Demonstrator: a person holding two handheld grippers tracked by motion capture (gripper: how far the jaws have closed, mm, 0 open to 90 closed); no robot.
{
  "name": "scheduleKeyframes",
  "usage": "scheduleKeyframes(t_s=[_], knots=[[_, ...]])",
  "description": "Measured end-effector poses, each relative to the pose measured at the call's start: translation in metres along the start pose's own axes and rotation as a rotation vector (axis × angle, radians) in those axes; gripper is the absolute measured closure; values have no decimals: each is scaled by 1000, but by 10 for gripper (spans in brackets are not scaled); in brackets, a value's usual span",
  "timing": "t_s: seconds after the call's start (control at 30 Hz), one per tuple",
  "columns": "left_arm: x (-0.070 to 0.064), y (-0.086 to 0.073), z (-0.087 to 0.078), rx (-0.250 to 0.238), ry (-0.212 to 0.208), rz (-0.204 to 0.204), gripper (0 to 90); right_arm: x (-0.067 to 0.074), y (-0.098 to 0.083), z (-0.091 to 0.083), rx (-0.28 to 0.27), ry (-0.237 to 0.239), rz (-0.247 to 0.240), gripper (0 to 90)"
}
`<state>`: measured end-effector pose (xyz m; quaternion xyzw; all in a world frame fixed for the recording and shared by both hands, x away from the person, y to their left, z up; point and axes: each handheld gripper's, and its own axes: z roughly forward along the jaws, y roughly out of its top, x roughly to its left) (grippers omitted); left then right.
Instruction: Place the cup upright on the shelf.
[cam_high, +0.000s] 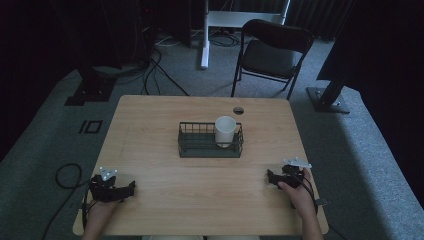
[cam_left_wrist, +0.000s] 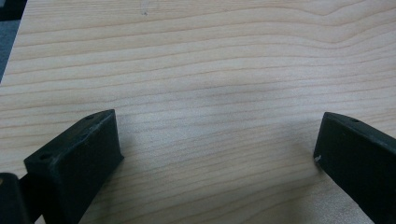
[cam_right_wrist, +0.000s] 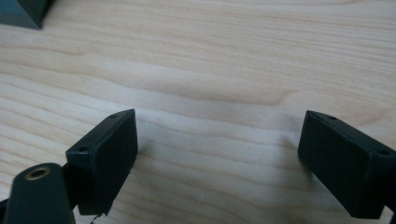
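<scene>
A white cup (cam_high: 225, 131) stands upright in the right half of a black wire basket (cam_high: 194, 148) at the middle of the wooden table (cam_high: 150, 120). My left gripper (cam_high: 131, 187) rests low at the table's front left, held by a hand. In the left gripper view its jaws stand wide apart over bare wood, so the left gripper (cam_left_wrist: 217, 149) is open and empty. My right gripper (cam_high: 270, 178) sits at the front right, pointing left. In the right gripper view the right gripper (cam_right_wrist: 218, 149) is open too, with only wood grain between its jaws.
A round cable hole (cam_high: 238, 110) sits near the table's far edge. Beyond the table stand a black folding chair (cam_high: 272, 52) and a white desk leg (cam_high: 205, 35). Cables (cam_high: 65, 175) trail on the grey carpet at the left. A dark corner (cam_right_wrist: 25, 11) shows top left in the right gripper view.
</scene>
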<state>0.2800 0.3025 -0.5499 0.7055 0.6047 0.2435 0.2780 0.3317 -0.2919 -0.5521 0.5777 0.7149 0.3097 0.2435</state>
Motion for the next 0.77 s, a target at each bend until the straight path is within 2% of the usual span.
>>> scheduleKeyframes(t_s=[0.77], knots=[[0,0,0,0,0,0,7,-1,-1,-1,2,-4,7,120]])
